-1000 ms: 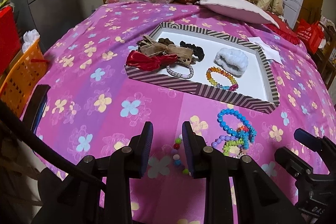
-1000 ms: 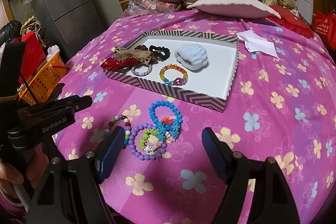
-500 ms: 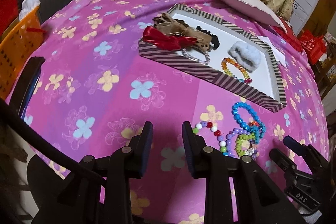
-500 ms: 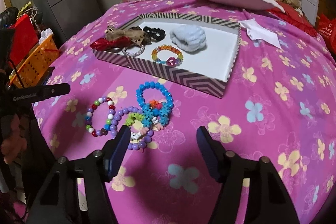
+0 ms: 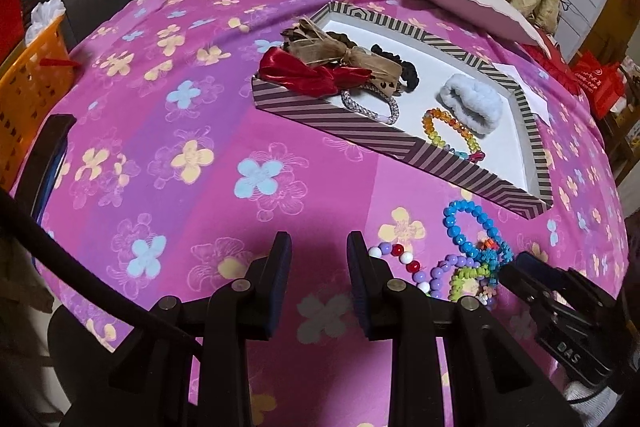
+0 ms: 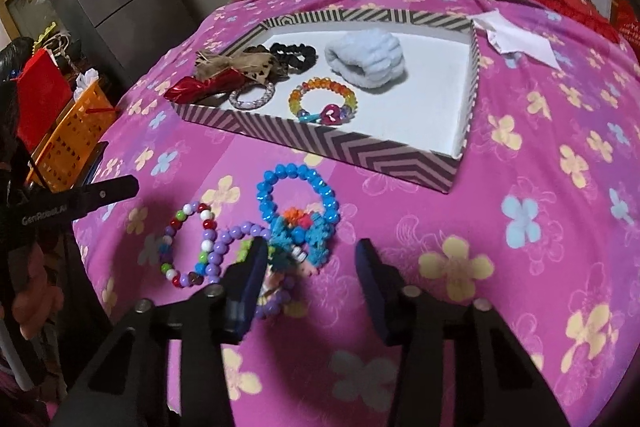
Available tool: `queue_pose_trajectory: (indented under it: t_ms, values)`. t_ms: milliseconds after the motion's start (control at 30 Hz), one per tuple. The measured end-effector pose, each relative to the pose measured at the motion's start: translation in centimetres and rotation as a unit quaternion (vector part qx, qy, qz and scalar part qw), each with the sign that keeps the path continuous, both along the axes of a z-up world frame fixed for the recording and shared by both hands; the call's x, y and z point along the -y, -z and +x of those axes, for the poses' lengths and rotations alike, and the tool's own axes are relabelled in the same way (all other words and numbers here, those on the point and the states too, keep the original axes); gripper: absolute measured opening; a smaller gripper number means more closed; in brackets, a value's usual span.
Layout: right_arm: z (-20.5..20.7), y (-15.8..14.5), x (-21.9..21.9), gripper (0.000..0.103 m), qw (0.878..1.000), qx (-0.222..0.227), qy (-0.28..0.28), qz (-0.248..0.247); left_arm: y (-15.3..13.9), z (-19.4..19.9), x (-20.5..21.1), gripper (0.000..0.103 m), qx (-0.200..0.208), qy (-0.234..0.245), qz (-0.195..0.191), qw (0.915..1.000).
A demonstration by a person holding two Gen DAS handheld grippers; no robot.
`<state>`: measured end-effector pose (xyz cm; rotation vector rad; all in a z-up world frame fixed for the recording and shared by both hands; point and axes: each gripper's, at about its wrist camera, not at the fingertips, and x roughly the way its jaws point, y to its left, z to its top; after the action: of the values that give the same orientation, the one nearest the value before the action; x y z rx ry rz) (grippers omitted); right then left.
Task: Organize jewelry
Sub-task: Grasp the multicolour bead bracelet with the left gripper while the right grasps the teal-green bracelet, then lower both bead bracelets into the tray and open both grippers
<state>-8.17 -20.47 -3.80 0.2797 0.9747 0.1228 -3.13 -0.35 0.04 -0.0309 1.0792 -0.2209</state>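
- Bracelets in a loose heap on the pink flowered bedspread [image 6: 520, 115], just near of the striped tray [image 6: 400, 155] — a blue bead bracelet [image 6: 298, 195] farthest, a purple bead bracelet [image 6: 224, 247] and a multicolour bead bracelet [image 6: 188, 247] to its left, a tangle of small bead pieces [image 6: 304, 235] in the middle.
- Right hand-held gripper [image 6: 312, 267] low over that tangle, jaws closing; the left finger sits over the purple beads, the right one over bare cloth, and the pads are not pressing on anything yet.
- Left hand-held gripper [image 5: 318, 275] to the left of the heap — jaws parted, only bedspread between them.
- Inside the tray: red bow [image 6: 204, 85], brown bow [image 6: 240, 63], black scrunchie [image 6: 292, 55], silver bracelet [image 6: 254, 95], rainbow bracelet [image 6: 324, 103], and fluffy white band [image 6: 364, 59].
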Motion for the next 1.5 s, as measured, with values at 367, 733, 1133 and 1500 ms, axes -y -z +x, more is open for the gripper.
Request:
queue_pose_trajectory:
  t_ms: [367,733,1133,1500]
  values:
    - [-2.1,-2.3,1.6,0.009,0.999,0.04,-0.004,0.014,-0.1,-0.1,-0.7,0.049,-0.012,0.008,-0.01,0.9998]
    - [-3.6,-5.5,3.2,0.009,0.997,0.076,0.005,0.017,1.9,-0.7,0.6,0.053,-0.056,0.042,-0.03,0.9971]
    - [-3.7,-7.6,2.9,0.009,0.995,0.1,0.0,0.016,3.7,-1.0,2.8,0.049,-0.038,0.056,0.035,0.9971]
    - [-3.5,-9.0,3.0,0.009,0.994,0.113,-0.003,0.014,1.5,-0.3,1.4,0.03,-0.02,0.066,0.003,0.9976]
